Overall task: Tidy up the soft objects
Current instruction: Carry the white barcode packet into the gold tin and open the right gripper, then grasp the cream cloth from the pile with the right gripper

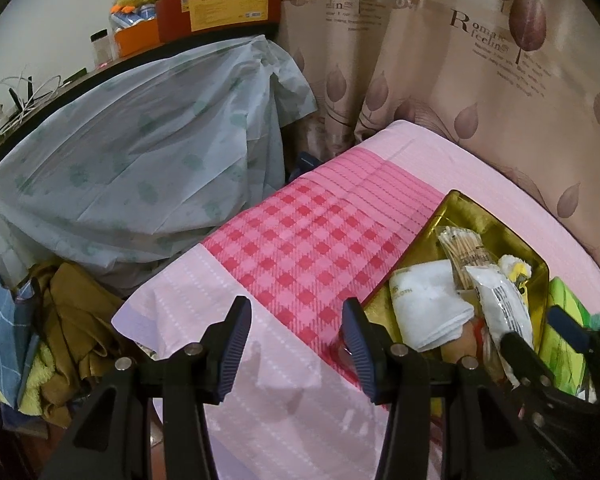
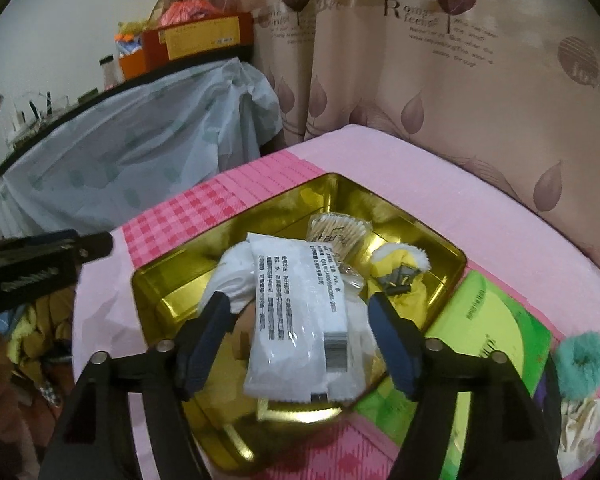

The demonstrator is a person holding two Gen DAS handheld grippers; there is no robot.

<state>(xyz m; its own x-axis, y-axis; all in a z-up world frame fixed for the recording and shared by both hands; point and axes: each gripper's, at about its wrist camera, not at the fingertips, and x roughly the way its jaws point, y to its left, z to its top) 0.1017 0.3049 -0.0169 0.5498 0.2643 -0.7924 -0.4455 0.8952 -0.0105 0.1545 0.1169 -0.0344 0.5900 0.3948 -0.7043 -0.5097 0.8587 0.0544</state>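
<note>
Squarely at the centre sits a gold tin (image 2: 156, 292) on a pink checked cloth (image 1: 300, 240); the right gripper (image 2: 300, 340) hovers over the tin with its jaws spread wide on either side of a white printed packet (image 2: 296, 320), gripping nothing; inside the tin, behind the packet, lie a cotton swab pack (image 2: 336, 232), a white folded cloth (image 1: 428, 304) and a yellow-and-white soft item (image 2: 396, 264); left of the tin, the left gripper (image 1: 296, 344) hangs open and empty above the cloth; right of the tin lie a green packet (image 2: 492, 320) and a teal fluffy scrunchie (image 2: 584, 364).
</note>
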